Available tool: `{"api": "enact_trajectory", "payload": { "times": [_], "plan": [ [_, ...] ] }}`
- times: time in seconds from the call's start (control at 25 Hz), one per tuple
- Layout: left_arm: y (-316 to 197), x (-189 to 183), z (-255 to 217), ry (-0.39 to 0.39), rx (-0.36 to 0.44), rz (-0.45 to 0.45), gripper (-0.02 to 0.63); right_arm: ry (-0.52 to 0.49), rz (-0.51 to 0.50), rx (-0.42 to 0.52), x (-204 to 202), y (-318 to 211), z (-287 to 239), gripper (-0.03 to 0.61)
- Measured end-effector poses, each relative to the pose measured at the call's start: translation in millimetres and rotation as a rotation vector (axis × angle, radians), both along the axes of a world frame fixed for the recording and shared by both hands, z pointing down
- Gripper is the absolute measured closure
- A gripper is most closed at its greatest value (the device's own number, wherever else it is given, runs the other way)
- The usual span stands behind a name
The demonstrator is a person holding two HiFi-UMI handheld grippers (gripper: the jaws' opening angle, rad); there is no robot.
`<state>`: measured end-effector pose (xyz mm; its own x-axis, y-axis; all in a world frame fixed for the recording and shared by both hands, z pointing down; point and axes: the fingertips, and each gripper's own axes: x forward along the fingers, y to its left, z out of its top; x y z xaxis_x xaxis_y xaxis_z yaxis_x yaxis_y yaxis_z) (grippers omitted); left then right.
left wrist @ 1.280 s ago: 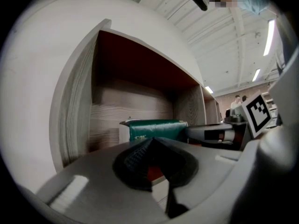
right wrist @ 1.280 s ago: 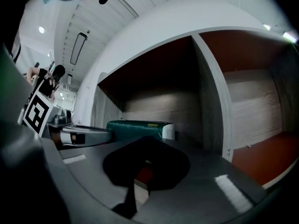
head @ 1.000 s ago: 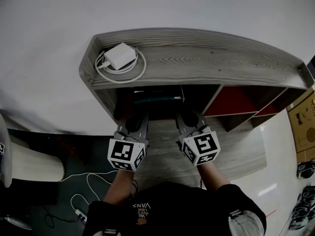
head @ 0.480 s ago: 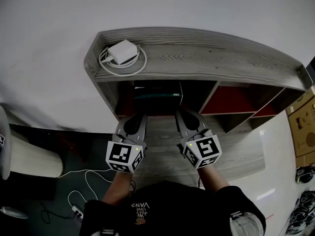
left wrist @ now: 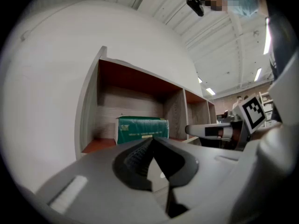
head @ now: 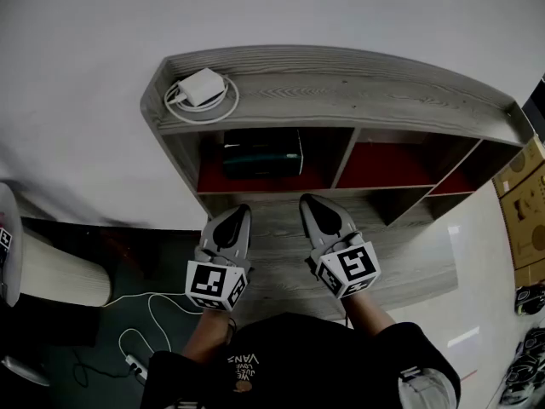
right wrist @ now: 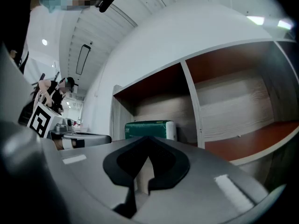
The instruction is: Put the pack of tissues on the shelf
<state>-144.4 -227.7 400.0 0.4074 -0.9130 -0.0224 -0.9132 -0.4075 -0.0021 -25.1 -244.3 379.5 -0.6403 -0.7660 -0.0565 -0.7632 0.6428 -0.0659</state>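
The pack of tissues [head: 261, 153], dark green, lies in the left compartment of the grey wooden shelf unit [head: 341, 100], on its red floor. Both grippers hang in front of the shelf, clear of the pack. My left gripper [head: 234, 214] is shut with nothing in it; my right gripper [head: 309, 203] is likewise shut and empty. In the left gripper view the pack [left wrist: 141, 129] stands beyond the closed left gripper [left wrist: 152, 139]. The right gripper view shows the pack [right wrist: 148, 129] past the closed right gripper [right wrist: 149, 139].
A white charger with a coiled cable [head: 201, 92] rests on the shelf top. The middle compartment [head: 387, 156] and the right one are red inside. Cardboard boxes [head: 524, 203] stand at the right, cables [head: 145, 313] lie on the dark floor at the left.
Both grippers have pulled back out of the left compartment toward the person. The tissue pack stays inside and now shows in full.
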Motion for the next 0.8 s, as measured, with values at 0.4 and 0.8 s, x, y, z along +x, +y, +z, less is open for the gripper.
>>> {"api": "enact_trajectory", "payload": {
  "times": [0.4, 0.8],
  "plan": [
    [41, 16, 49, 0.004, -0.067, -0.039, 0.561, -0.017, -0.026, -0.006, 28, 35, 41, 0.575],
    [93, 24, 94, 0.016, -0.162, -0.086, 0.561, 0.033, -0.066, -0.101, 50, 72, 90, 0.575]
  ]
}}
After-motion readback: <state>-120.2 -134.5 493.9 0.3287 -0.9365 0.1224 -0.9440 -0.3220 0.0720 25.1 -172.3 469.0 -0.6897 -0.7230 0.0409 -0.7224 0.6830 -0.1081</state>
